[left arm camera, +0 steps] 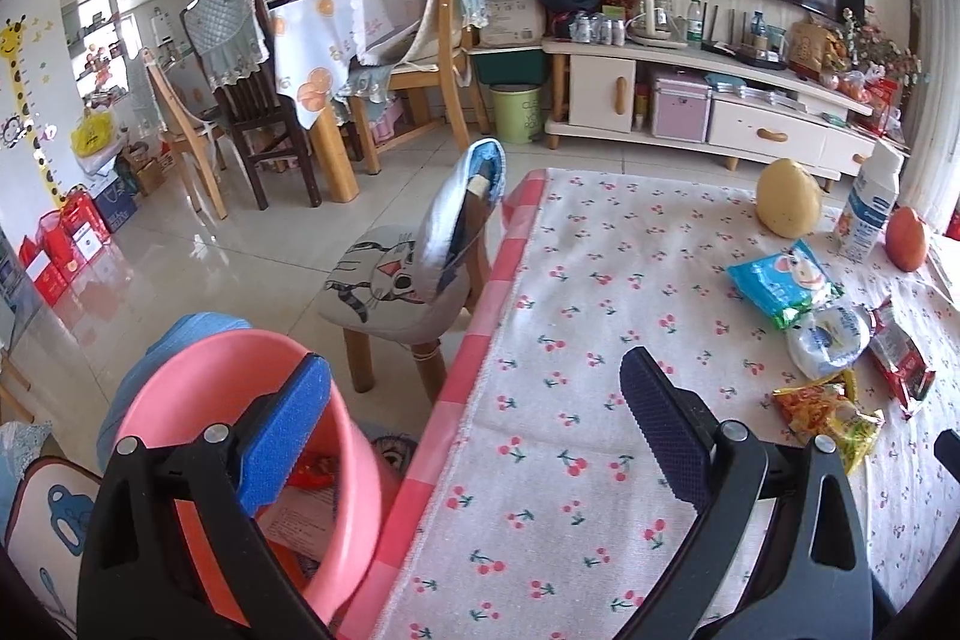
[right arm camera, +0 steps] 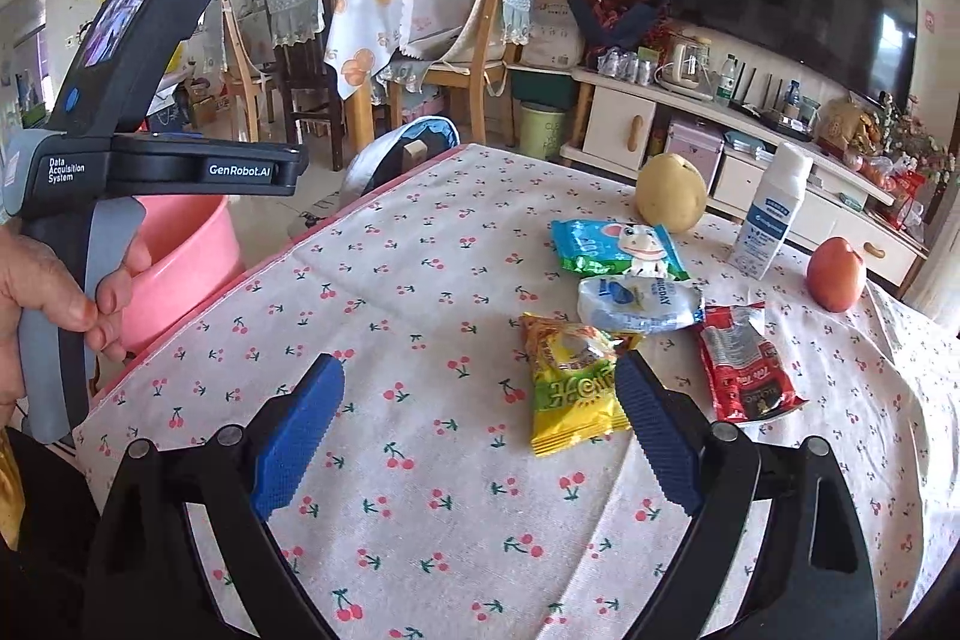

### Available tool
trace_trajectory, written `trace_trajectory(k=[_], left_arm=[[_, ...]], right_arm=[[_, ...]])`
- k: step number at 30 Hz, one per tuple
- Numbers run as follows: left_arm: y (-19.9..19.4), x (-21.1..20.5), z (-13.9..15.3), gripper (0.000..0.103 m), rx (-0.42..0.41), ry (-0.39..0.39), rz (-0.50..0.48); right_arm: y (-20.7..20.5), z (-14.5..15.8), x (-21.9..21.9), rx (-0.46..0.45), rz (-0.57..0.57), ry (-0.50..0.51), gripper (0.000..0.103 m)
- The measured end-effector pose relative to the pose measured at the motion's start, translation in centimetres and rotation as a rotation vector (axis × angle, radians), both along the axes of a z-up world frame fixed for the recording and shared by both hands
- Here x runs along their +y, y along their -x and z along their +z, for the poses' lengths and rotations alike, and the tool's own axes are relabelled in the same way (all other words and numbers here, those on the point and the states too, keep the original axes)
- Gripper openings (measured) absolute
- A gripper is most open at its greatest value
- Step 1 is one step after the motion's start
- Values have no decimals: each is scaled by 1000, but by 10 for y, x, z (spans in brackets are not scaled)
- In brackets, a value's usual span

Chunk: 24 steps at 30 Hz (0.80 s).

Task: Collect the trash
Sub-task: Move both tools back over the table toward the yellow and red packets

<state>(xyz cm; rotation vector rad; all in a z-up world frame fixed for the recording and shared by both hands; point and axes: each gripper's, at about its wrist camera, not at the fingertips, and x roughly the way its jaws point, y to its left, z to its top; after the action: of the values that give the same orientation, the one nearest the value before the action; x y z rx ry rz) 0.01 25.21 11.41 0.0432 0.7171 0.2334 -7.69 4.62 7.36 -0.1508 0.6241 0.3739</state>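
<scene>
Both tongs gaped empty: left gripper (left arm camera: 474,421) straddled table edge beside pink basin (left arm camera: 252,370), right gripper (right arm camera: 480,424) just short of yellow wrapper (right arm camera: 573,388).

Four wrappers lie flat, clustered on the cherry-print tablecloth: yellow snack packet (right arm camera: 573,388) nearest, red packet (right arm camera: 744,364) beside it, crumpled white-blue wrapper (right arm camera: 639,304) behind, blue-green cartoon packet (right arm camera: 612,247) farthest. Pink basin (left arm camera: 240,436) sits just off the table edge, paper scraps inside.

Right gripper (right arm camera: 480,430) spread wide above cherry-print tablecloth (right arm camera: 420,280), yellow snack packet (right arm camera: 573,388) beside its right finger, red wrapper (right arm camera: 744,370) nearby, pink basin (right arm camera: 180,268) past the table edge.
</scene>
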Motion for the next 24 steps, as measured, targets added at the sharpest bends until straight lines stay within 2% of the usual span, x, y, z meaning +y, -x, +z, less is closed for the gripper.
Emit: trace_trajectory(k=[2, 8, 14, 17, 24], left_arm=[[0, -5, -1, 98, -8, 33, -28], [0, -25, -4, 98, -33, 204, -176], [-6, -57, -19, 98, 13, 321, -300], [-10, -75, -29, 98, 50, 359, -349], [-17, -123, -58, 98, 152, 403, -458]], right_arm=[[1, 2, -11, -11, -14, -3, 91], [3, 5, -49, -34, -82, -6, 91], [-10, -1, -100, 11, -195, -64, 91], [-19, -9, -119, 57, -252, -96, 91], [-38, -30, -136, 139, -289, -53, 91]])
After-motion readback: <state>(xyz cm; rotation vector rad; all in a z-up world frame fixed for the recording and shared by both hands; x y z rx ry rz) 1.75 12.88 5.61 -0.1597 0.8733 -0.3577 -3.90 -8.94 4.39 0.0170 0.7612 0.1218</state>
